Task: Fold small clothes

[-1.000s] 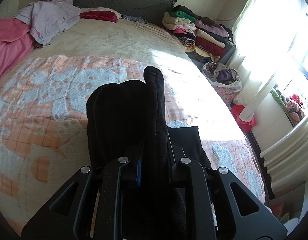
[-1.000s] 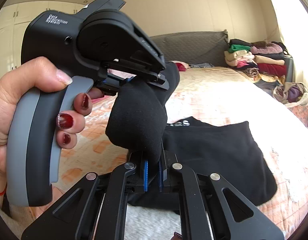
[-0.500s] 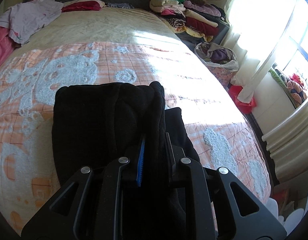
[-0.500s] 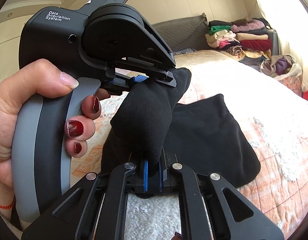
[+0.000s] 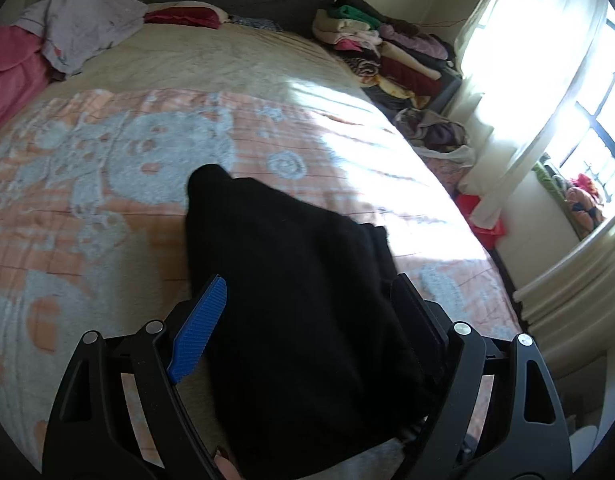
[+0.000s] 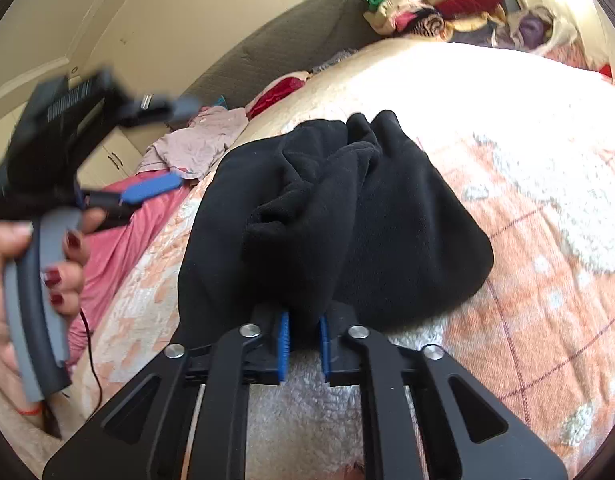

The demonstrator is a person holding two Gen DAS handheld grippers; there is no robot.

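A black fleece garment [image 5: 291, 240] lies bunched and folded on the orange and grey bedspread [image 5: 107, 168]. My left gripper [image 5: 309, 280] is opening. Its blue pad [image 5: 199, 320] and dark pad stand wide on either side of the cloth without touching it. In the right wrist view the garment [image 6: 347, 208] is a rumpled heap. My right gripper [image 6: 303, 320] is starting to open at its near edge, with a fold of black cloth still filling the narrow gap between the pads. A hand [image 6: 11, 280] holds the blurred left gripper at the left.
Folded clothes are stacked [image 5: 387, 48] at the bed's far right corner, with a bag of clothes [image 5: 435, 132] on the floor below. Loose lilac and pink clothes [image 5: 79, 28] lie at the far left. The bed's right edge drops off towards a bright window [image 5: 567, 100].
Both grippers came down with the black garment, which now rests on the bed. The left jaws have sprung wide and let the cloth go. The right jaws have parted slightly.
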